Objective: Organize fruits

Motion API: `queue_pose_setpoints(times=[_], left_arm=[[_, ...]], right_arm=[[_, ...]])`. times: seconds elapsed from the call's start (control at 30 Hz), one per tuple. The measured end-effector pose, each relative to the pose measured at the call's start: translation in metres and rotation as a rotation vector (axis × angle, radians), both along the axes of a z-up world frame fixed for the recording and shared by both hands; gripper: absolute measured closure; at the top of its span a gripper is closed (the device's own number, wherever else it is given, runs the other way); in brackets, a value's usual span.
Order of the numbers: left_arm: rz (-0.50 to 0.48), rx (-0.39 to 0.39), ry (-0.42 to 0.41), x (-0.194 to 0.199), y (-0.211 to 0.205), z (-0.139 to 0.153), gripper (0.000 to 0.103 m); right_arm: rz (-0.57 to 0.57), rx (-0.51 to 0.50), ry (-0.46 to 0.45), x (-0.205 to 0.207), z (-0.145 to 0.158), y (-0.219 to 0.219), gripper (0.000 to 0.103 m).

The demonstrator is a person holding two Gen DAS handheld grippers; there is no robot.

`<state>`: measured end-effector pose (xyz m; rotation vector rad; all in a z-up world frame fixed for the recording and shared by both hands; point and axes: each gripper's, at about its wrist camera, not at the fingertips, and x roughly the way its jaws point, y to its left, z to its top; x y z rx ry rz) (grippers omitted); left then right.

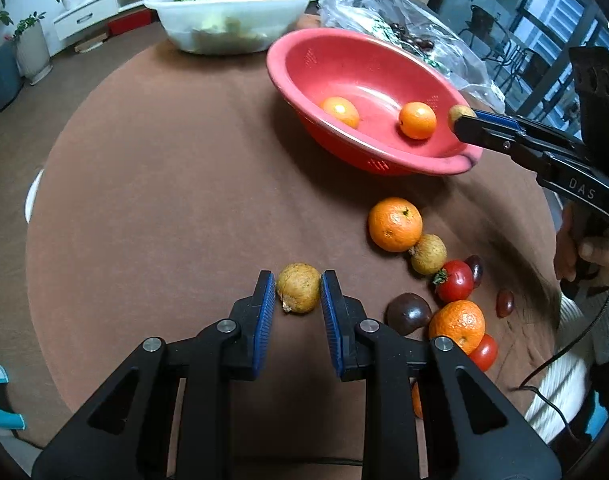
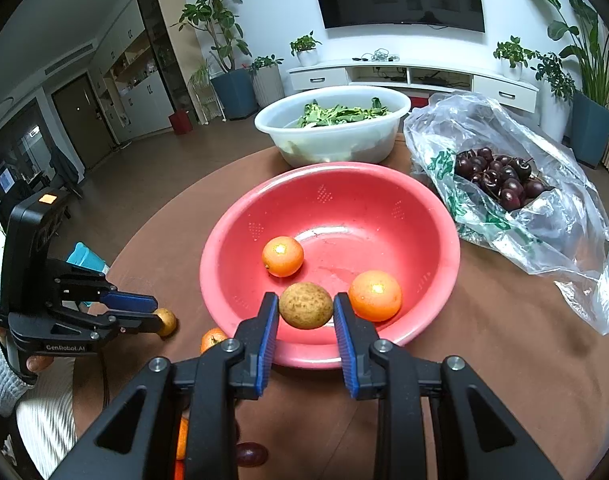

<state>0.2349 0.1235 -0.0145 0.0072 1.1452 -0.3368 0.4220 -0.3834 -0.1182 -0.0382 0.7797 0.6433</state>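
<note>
A red colander bowl [image 1: 368, 56] [image 2: 436, 216] on the brown table holds two small oranges [image 1: 417, 120] [image 2: 283, 256]. My right gripper [image 2: 306, 306] is shut on a tan longan [image 2: 306, 306] and holds it over the bowl's near rim; it also shows in the left wrist view [image 1: 462, 117]. My left gripper [image 1: 298, 288] is shut on another tan longan [image 1: 299, 288] just above the table; it also shows in the right wrist view [image 2: 160, 320]. Loose fruit lies right of it: an orange [image 1: 395, 224], a longan [image 1: 428, 254], tomatoes [image 1: 455, 280], a dark plum [image 1: 408, 312].
A white basin of greens [image 1: 232, 12] [image 2: 332, 128] stands behind the red bowl. A plastic bag of dark cherries [image 2: 500, 180] [image 1: 404, 28] lies to the right of the bowl. The table's round edge [image 1: 36, 216] curves at the left.
</note>
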Motion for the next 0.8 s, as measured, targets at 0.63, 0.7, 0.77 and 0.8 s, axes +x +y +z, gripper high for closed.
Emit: queue_pose_setpoints(times=[0.63, 0.7, 0.77, 0.8], left_arm=[[-0.04, 0.074, -0.047, -0.007, -0.02, -0.003, 0.081], [-0.045, 0.066, -0.05, -0.008, -0.02, -0.002, 0.081], [-0.047, 0.064, -0.064, -0.009, -0.021, 0.002, 0.081], [-0.045, 0.06, -0.069, -0.01, -0.02, 0.004, 0.081]], right_arm=[[-0.002, 0.007, -0.001, -0.002, 0.0, 0.0, 0.072], [-0.003, 0.009, 0.0, -0.002, 0.0, 0.0, 0.072], [-0.002, 0.01, 0.0, -0.002, 0.001, 0.0, 0.072], [-0.003, 0.01, -0.001, -0.002, 0.001, 0.0, 0.072]])
